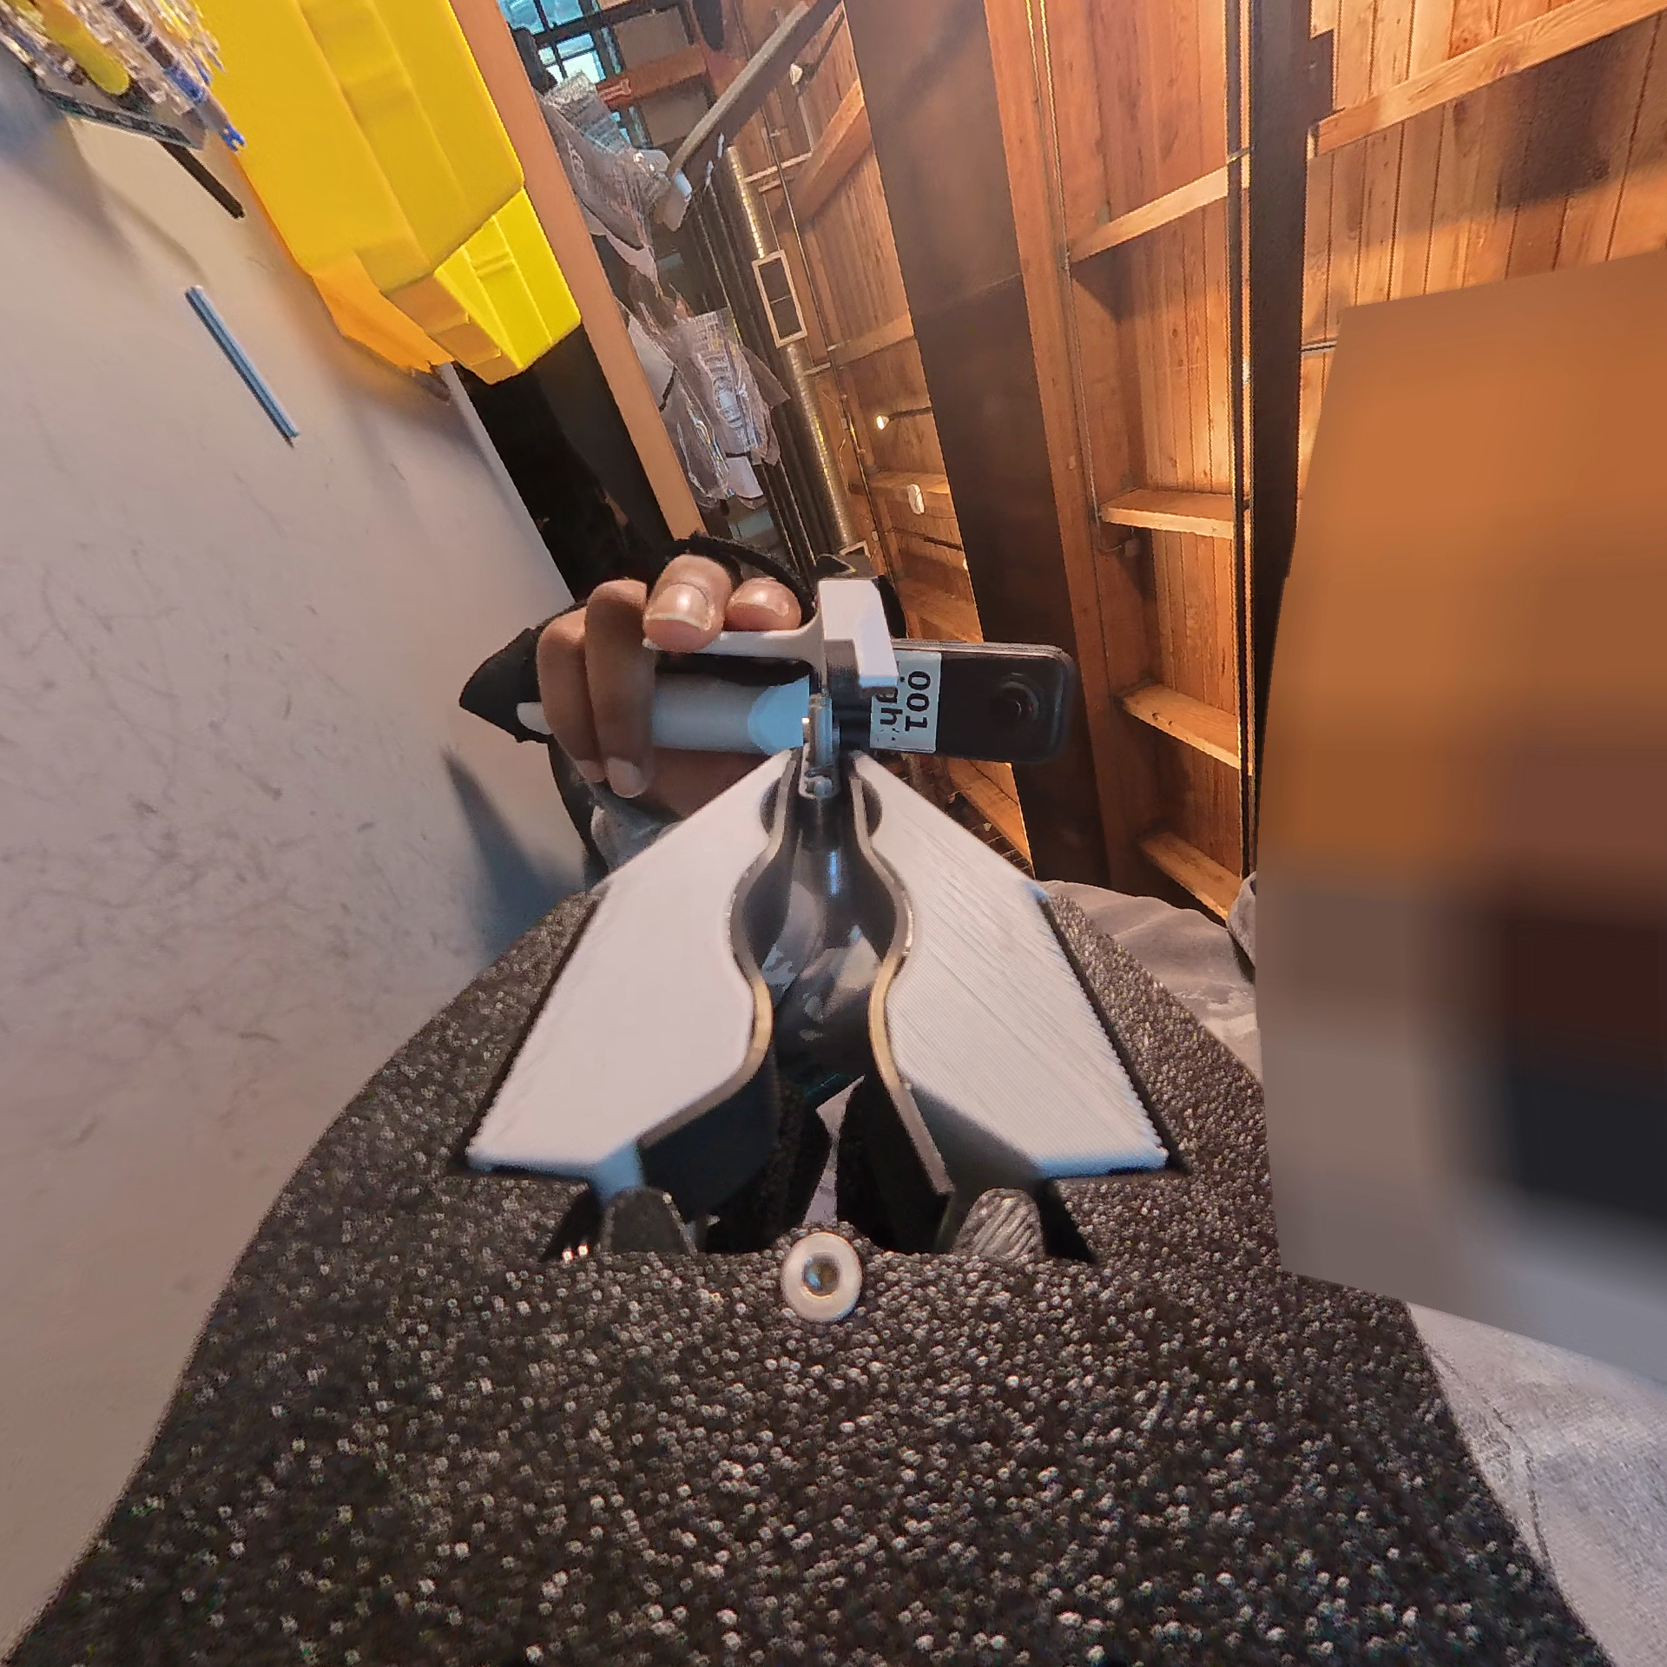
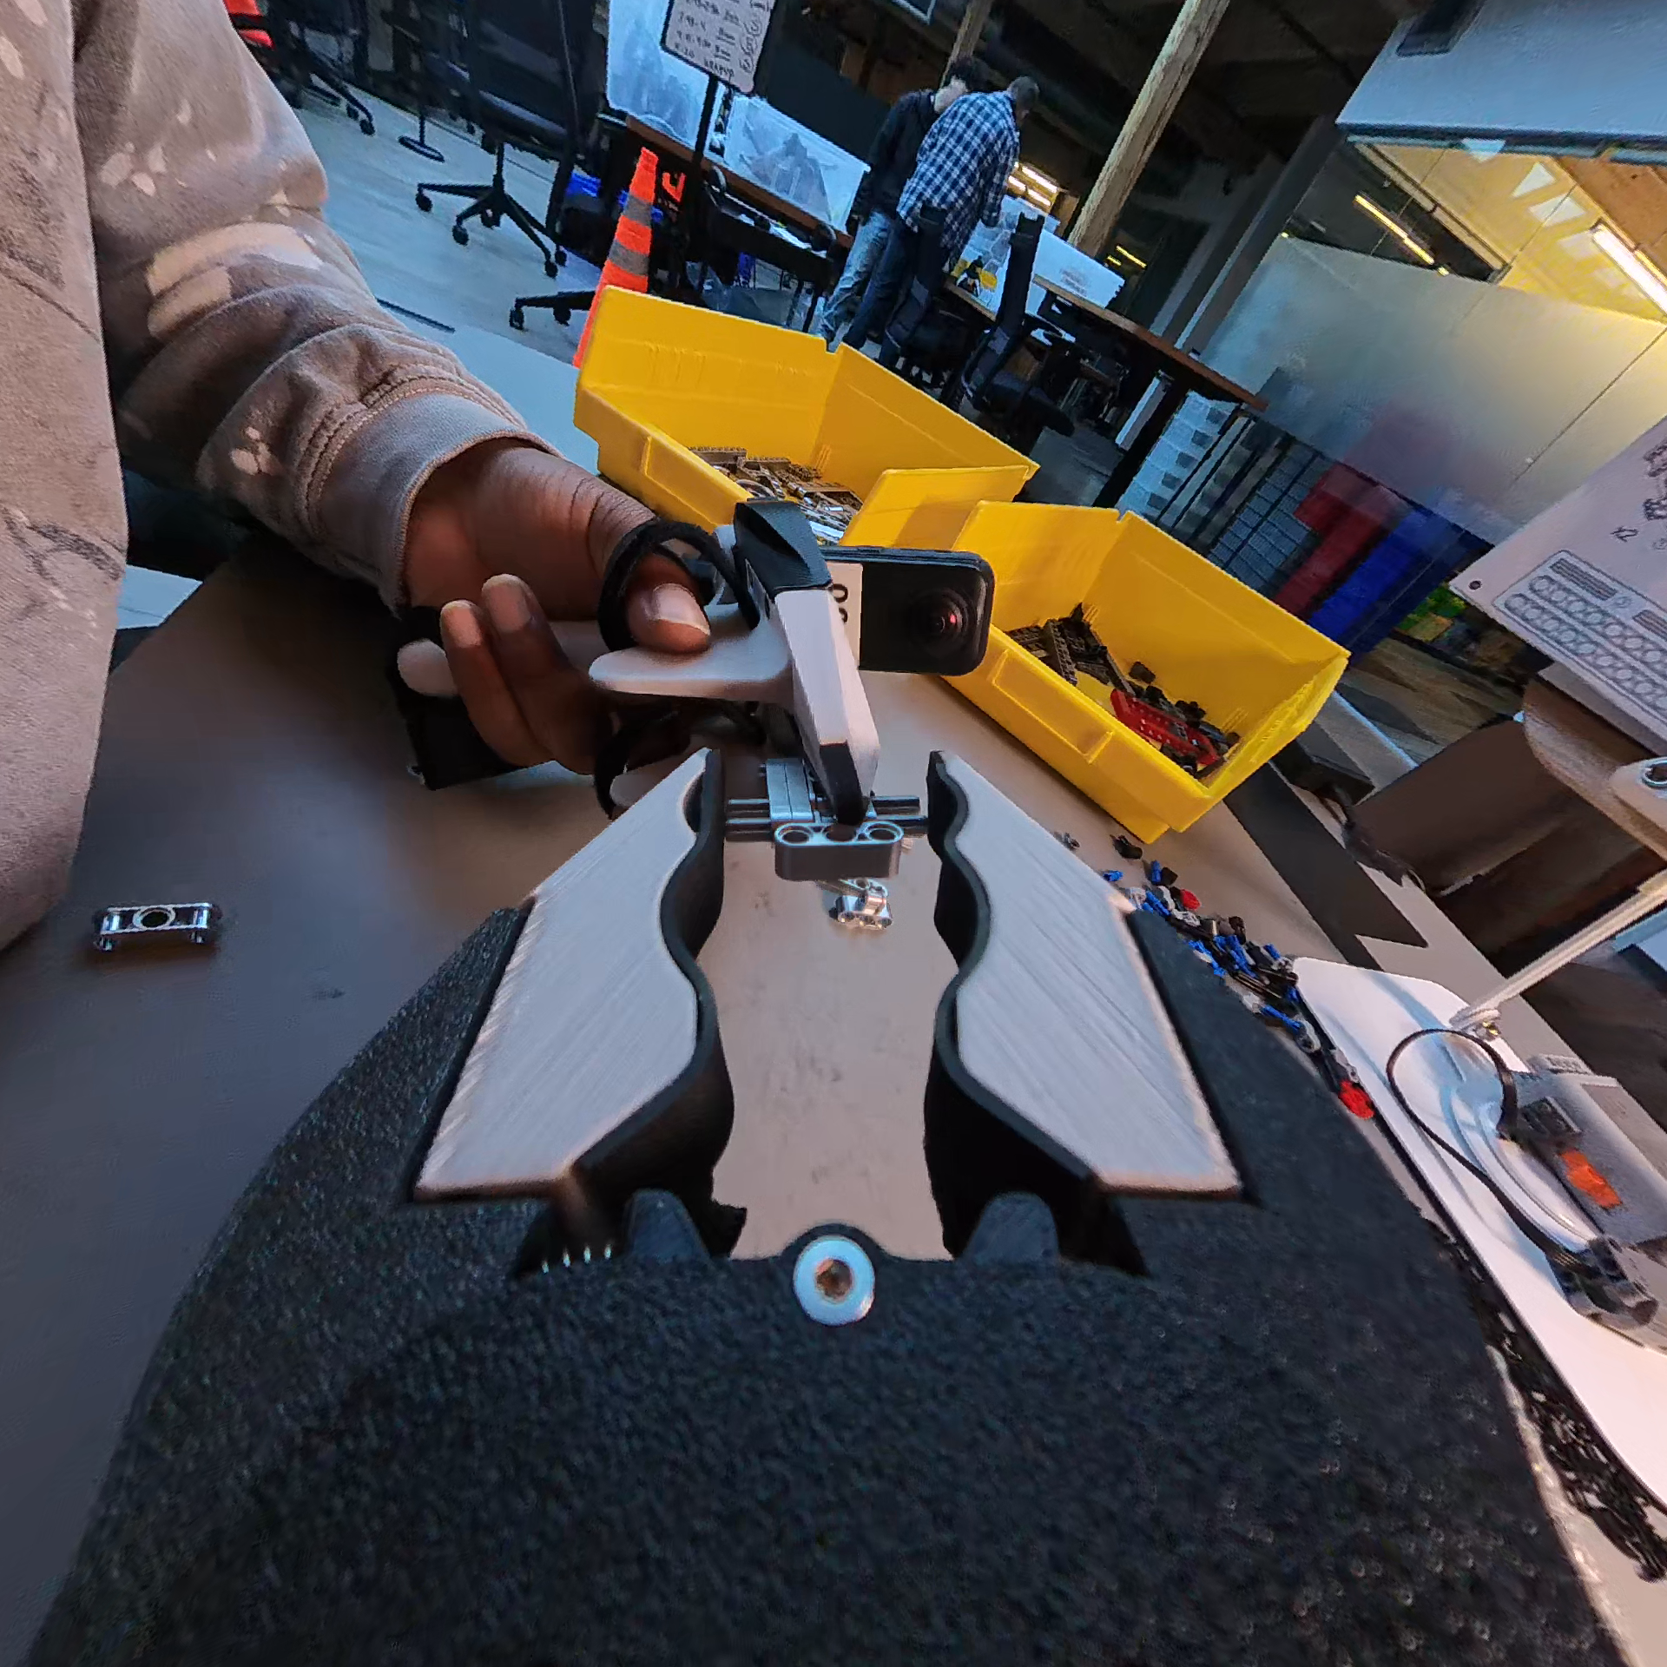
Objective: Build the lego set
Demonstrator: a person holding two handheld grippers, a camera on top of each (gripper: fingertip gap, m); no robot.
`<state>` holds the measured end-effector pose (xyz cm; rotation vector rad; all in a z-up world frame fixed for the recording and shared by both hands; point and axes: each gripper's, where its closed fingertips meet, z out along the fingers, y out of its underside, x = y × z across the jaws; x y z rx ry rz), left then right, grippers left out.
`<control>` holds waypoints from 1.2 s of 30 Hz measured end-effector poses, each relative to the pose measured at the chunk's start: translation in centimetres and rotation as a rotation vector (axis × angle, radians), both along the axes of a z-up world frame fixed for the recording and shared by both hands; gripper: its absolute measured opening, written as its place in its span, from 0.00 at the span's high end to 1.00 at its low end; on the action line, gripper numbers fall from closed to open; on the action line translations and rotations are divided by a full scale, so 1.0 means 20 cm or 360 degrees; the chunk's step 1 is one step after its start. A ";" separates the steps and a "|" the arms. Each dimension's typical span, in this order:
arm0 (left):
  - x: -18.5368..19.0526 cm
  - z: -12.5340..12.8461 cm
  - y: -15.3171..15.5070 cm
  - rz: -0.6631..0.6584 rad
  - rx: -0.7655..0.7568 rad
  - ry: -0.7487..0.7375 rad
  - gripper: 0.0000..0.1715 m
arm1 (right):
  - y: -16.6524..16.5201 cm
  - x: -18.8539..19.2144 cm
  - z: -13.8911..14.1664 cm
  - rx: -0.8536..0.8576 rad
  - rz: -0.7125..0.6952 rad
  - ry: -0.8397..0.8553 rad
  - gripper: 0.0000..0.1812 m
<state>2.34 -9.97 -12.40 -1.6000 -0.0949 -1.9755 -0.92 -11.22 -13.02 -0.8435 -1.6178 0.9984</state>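
Note:
In the right wrist view my right gripper is open, its jaws wide apart just above the brown table. Between its fingertips sits a small grey brick assembly with a holed beam in front. Its ends lie close to both pads; I cannot tell whether they touch. My left gripper comes down from above and is shut on the assembly's top. A small silver connector lies on the table just below. In the tilted left wrist view my left gripper is shut on the grey piece. A hand holds the other gripper beyond.
Two yellow bins of dark parts stand behind. A chrome link lies at the left and loose small pins at the right. A white board carries a wired grey box. A sleeved arm fills the left. My two grippers' fingertips are within a few centimetres of each other. My right tips are roughly 12 cm from the small silver connector.

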 end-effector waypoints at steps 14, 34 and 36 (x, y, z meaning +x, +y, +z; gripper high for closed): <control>0.00 0.02 -0.01 0.0026 0.0019 0.0012 0.97 | -0.01 0.01 0.02 -0.0076 0.0044 -0.0006 0.77; -0.11 -0.02 0.06 0.0126 0.0216 0.0246 0.97 | 0.11 0.03 -0.06 -0.0237 -0.0089 -0.0199 0.81; -0.09 -0.02 0.05 0.0090 0.0279 0.0308 0.97 | 0.08 0.03 -0.04 -0.0351 -0.0033 -0.0202 0.81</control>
